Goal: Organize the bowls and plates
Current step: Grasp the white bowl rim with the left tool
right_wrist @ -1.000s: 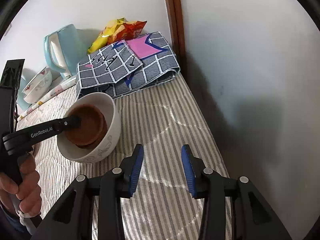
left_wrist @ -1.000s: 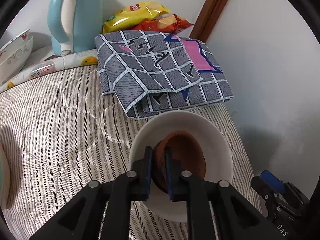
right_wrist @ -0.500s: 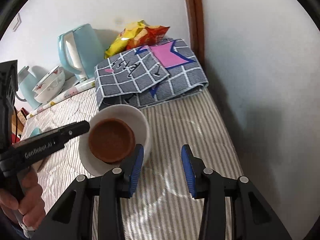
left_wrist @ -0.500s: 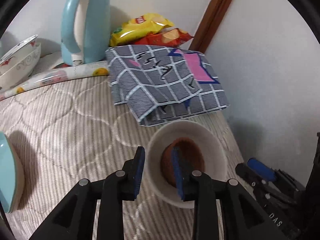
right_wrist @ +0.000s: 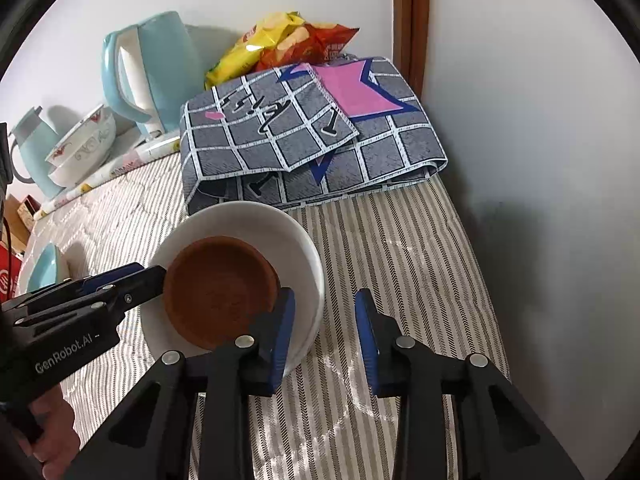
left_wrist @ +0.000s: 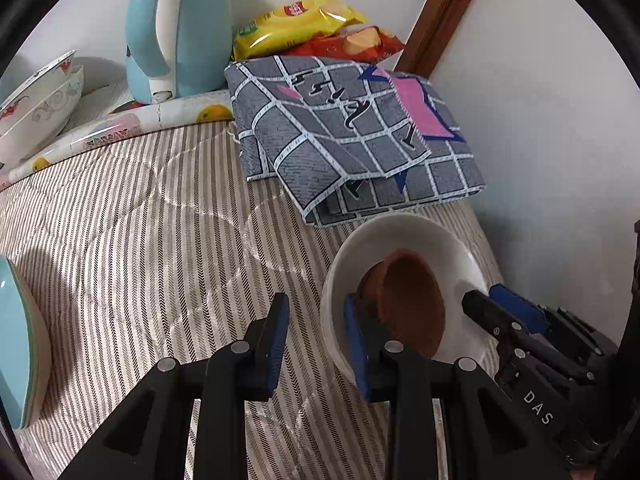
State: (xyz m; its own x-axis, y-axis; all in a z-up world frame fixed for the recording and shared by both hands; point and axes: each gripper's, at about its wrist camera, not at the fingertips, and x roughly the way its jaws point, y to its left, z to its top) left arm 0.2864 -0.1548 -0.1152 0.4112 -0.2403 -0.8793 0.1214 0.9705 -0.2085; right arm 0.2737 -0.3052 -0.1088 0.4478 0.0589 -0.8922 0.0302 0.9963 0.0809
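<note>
A small brown bowl [right_wrist: 220, 292] sits tilted inside a white bowl [right_wrist: 276, 232] on the striped bedding. Both also show in the left wrist view, the brown bowl [left_wrist: 412, 300] and the white bowl [left_wrist: 404, 232]. My left gripper [left_wrist: 316, 340] is open, its jaws astride the white bowl's near-left rim, one finger inside next to the brown bowl. It shows in the right wrist view at the bowls' left side [right_wrist: 132, 280]. My right gripper [right_wrist: 324, 332] is open, its jaws astride the white bowl's right rim. Its fingertips [left_wrist: 508, 304] show in the left wrist view.
A folded grey checked cloth [right_wrist: 304, 136] lies just behind the bowls. Snack bags [right_wrist: 280, 44], a blue kettle [right_wrist: 148, 68] and stacked patterned bowls [right_wrist: 84, 148] stand at the back. A light blue plate [left_wrist: 16, 344] lies at the left. A wall [right_wrist: 540, 160] runs along the right.
My left gripper let go of the brown bowl, opened and drew back; the brown bowl now rests in the white bowl. My right gripper moved left onto the white bowl's right rim.
</note>
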